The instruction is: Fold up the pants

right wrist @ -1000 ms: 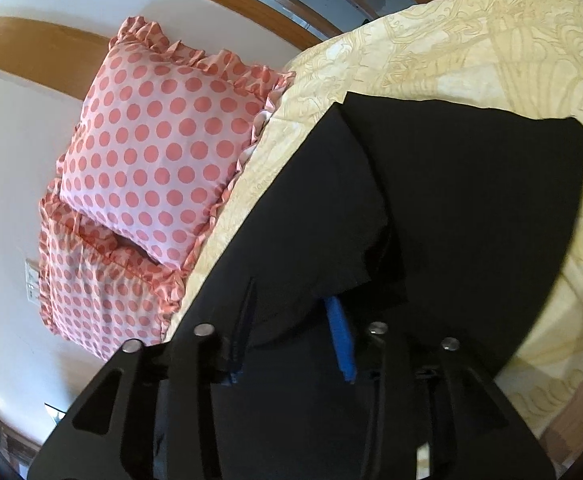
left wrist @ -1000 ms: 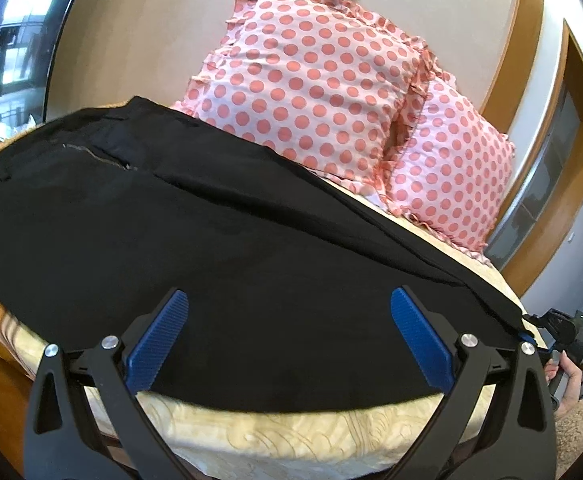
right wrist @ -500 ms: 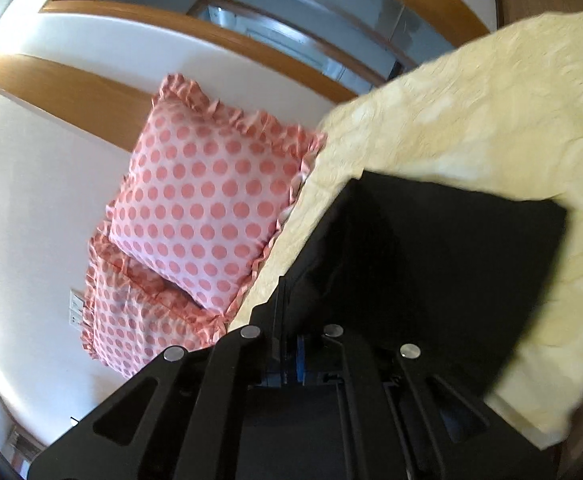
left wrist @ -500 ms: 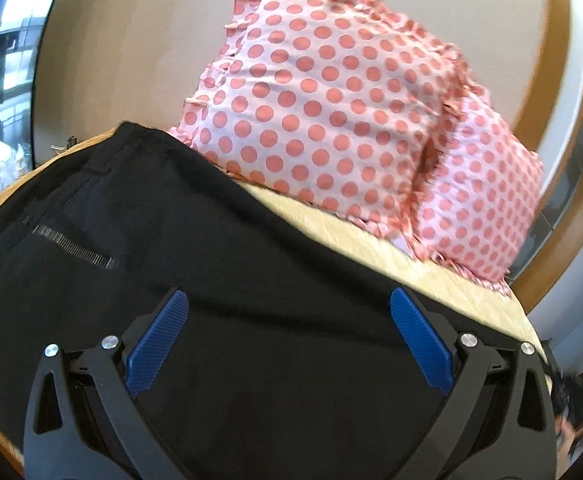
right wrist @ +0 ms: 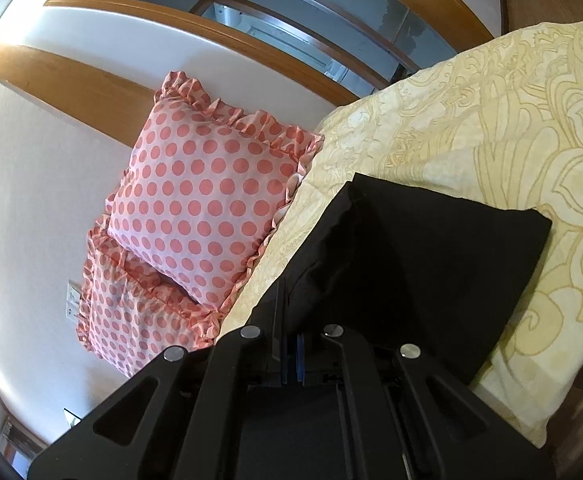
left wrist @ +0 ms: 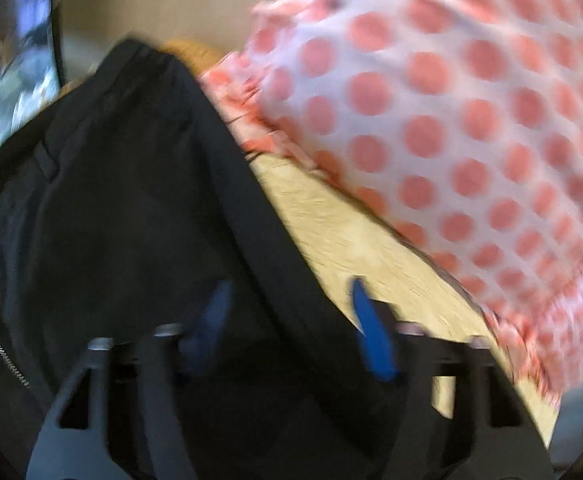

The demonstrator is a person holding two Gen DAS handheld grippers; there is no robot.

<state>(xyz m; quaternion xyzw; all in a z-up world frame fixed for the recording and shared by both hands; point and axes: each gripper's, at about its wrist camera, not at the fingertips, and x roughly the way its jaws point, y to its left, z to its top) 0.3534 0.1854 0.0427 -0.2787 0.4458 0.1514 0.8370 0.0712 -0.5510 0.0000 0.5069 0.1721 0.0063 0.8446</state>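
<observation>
Black pants lie on a yellow patterned bedspread. In the blurred left wrist view my left gripper is partly open, its blue pads astride the pants' far edge near the waistband. In the right wrist view my right gripper is shut on the edge of a black pant leg, which rises slightly from the bedspread toward the jaws.
Two pink polka-dot ruffled pillows lean against the white wall at the head of the bed; one also fills the right of the left wrist view. Wooden trim and a glass door stand behind. The bed edge drops off at right.
My left gripper moved forward over the pants to their far edge and its jaws narrowed. My right gripper closed on the pant leg and lifted it slightly.
</observation>
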